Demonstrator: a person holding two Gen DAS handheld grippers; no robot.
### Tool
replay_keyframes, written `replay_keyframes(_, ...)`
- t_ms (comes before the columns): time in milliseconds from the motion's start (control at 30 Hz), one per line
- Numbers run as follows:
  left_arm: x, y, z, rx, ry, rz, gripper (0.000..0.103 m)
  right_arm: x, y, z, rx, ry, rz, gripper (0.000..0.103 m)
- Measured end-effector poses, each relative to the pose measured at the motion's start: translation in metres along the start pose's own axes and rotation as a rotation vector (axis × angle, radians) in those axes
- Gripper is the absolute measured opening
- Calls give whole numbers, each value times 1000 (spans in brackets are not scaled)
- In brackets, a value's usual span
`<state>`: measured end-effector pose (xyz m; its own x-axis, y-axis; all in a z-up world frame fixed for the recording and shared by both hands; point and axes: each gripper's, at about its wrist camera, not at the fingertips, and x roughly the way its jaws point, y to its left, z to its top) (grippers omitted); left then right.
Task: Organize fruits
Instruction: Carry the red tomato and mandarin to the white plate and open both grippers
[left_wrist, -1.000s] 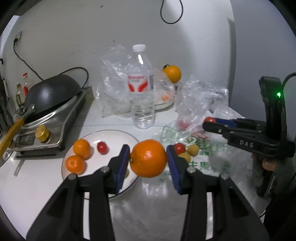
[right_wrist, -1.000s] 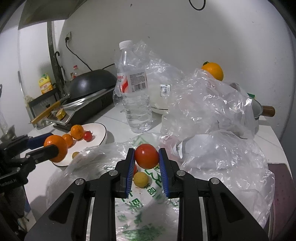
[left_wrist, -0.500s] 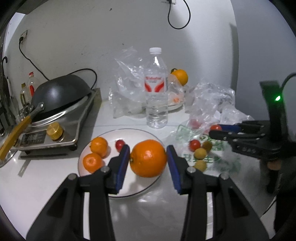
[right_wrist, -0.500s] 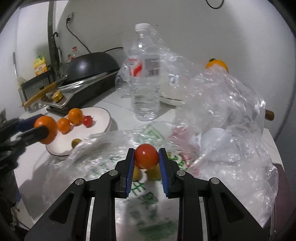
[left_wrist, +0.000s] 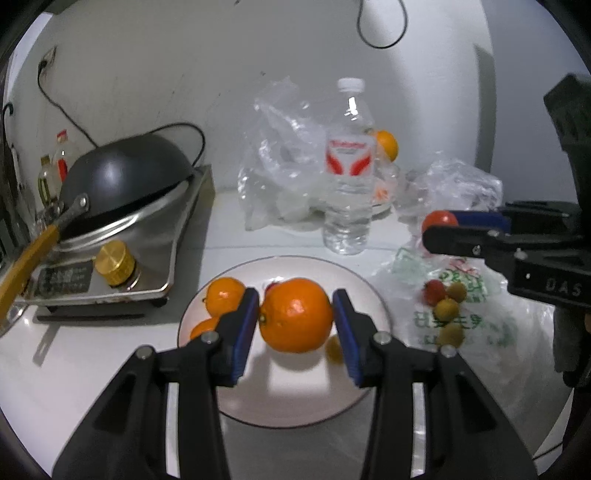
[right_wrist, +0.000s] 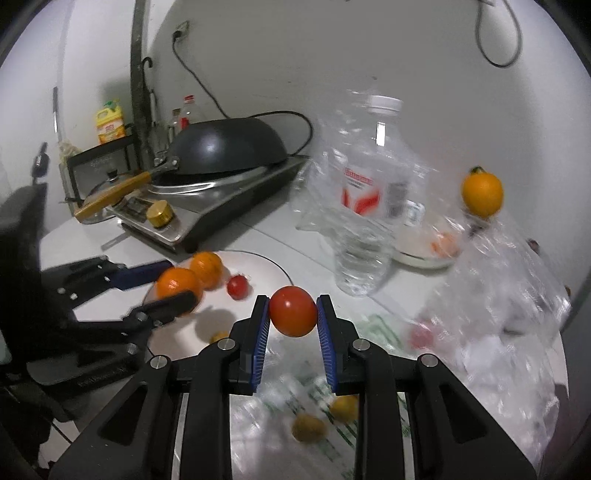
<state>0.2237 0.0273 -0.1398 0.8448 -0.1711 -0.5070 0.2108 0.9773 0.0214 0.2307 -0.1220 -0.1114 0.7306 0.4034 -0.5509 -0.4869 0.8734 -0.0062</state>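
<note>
Gripping an orange (left_wrist: 295, 314) between its blue pads, the left gripper (left_wrist: 295, 321) hovers level over the white plate (left_wrist: 373, 295), stem dimple facing its left jaw. Beyond the jaws lie two smaller oranges (left_wrist: 223, 295). The right gripper (right_wrist: 293, 314) pinches one round tomato (right_wrist: 293, 311) above the printed bag (right_wrist: 373, 325).

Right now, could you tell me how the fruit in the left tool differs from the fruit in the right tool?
The orange in the left tool is orange, dimpled and larger, spreading the fingers wide; the tomato in the right tool is red, smooth and smaller, with the fingers closer together. Both are round and gripped.
</note>
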Motion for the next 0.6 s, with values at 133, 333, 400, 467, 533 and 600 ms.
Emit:
replay_keyframes(133, 10, 7, -1, 1, 3, 13, 43, 17, 11, 14, -11, 13, 24, 28)
replay_keyframes(333, 25, 12, -1, 0, 41, -19, 43, 49, 18, 20, -2, 60, 49, 28)
replay_keyframes(400, 28, 15, 0, -16, 51, -34, 43, 63, 20, 19, 3, 89, 59, 28)
replay_keyframes(467, 29, 16, 0, -24, 56, -32, 43, 72, 21, 17, 6, 108, 64, 28)
replay_keyframes(533, 32, 17, 0, -29, 69, -33, 43, 81, 21, 14, 12, 125, 68, 28)
replay_keyframes(600, 34, 16, -1, -27, 82, -38, 43, 86, 19, 12, 23, 136, 70, 28)
